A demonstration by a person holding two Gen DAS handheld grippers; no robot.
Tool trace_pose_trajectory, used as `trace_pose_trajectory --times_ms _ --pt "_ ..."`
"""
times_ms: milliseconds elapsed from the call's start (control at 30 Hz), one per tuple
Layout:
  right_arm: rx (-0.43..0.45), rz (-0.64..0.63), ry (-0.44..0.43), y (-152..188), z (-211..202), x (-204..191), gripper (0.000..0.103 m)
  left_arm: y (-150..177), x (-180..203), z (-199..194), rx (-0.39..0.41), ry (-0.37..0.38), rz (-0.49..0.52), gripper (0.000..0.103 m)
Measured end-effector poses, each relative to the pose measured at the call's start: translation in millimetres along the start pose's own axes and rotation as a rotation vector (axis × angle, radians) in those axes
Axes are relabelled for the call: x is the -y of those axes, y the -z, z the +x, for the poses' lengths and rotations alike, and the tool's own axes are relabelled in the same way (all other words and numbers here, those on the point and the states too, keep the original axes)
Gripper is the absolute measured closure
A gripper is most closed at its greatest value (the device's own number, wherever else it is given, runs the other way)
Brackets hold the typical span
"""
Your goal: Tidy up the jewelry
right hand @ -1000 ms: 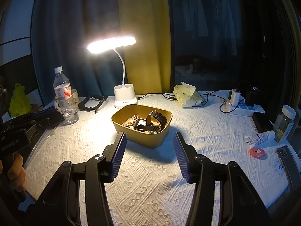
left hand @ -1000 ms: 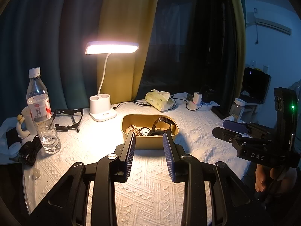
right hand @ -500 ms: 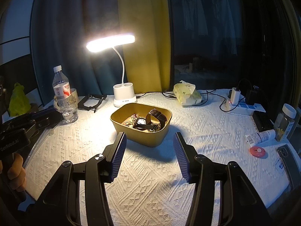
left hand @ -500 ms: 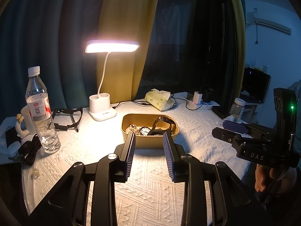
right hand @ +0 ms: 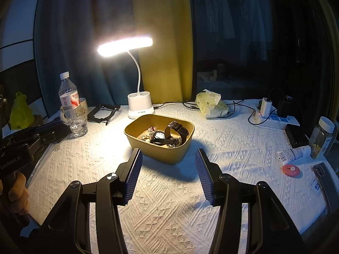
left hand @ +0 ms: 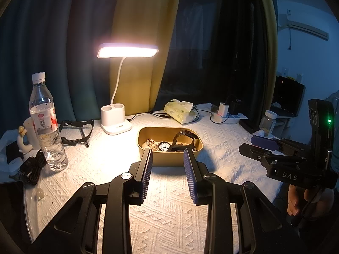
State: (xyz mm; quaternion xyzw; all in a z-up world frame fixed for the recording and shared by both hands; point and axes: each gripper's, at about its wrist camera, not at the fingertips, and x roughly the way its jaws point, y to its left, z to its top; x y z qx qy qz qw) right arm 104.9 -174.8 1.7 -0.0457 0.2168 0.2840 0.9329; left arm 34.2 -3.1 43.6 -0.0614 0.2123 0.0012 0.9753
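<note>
A yellow tray (left hand: 169,161) (right hand: 163,154) stands mid-table on the white cloth. It holds watches (left hand: 184,135) (right hand: 163,136), one with a brown strap (right hand: 179,127), and a gold chain (left hand: 151,142). My left gripper (left hand: 168,154) hovers just in front of the tray, open, nothing between its blue pads. My right gripper (right hand: 168,155) also hangs in front of the tray, open and empty. Each gripper shows at the edge of the other's view, held by a hand: the right gripper (left hand: 296,160), the left gripper (right hand: 27,141).
A lit desk lamp (left hand: 118,114) (right hand: 139,103) stands behind the tray. A water bottle (left hand: 47,124) (right hand: 72,108), mug and black cables sit at the left. A tissue pack (right hand: 211,103), power strip (right hand: 273,116), jar (right hand: 323,135), tube, pink disc (right hand: 291,170) and phone lie at the right.
</note>
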Motion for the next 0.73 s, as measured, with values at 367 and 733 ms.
trace_pose_trajectory --times_ms 367,733 --pt "-0.004 0.001 -0.001 1.3 1.2 0.6 0.051 0.8 0.6 0.3 -0.001 0.0 0.001 0.07" --pt "-0.011 0.005 -0.003 2.7 7.2 4.8 0.051 3.1 0.8 6.3 -0.002 0.0 0.014 0.07"
